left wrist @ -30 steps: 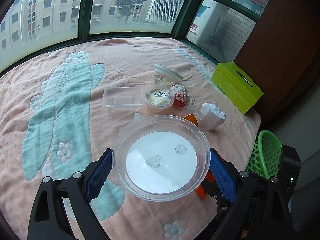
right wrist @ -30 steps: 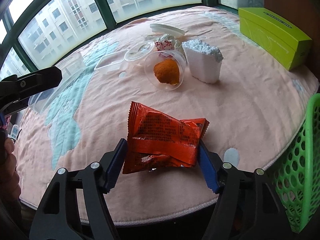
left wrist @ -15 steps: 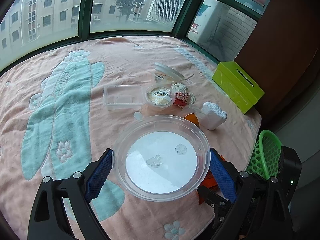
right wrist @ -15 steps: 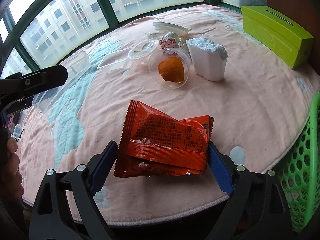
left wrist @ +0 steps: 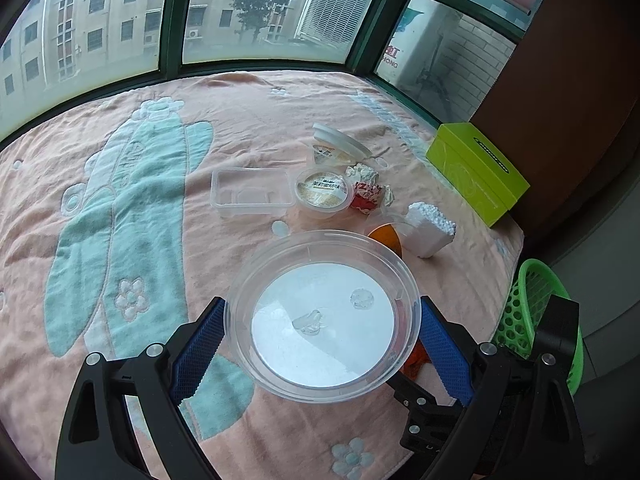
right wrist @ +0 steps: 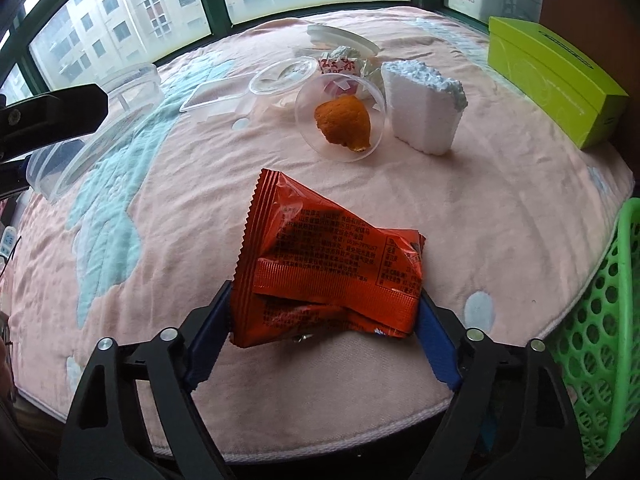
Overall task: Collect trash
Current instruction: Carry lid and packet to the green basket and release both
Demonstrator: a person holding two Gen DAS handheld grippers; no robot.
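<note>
Fingers of the left gripper (left wrist: pixel 322 344) squeeze a clear round lid (left wrist: pixel 322 316); the right gripper (right wrist: pixel 324 320) pinches an orange snack wrapper (right wrist: pixel 324 264) above the pink blanket (right wrist: pixel 500 200). The slippery wrapper could slide out before it reaches the green basket (right wrist: pixel 596 340) at the near right. The lid could pop free. Only part of the basket shows, so what is inside it cannot be seen.

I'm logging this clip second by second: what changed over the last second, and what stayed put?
The right gripper lifted the orange snack packet off the blanket, still clamped. The left gripper keeps holding the clear round container, drawn back slightly. The remaining trash and the green basket stayed put.
</note>
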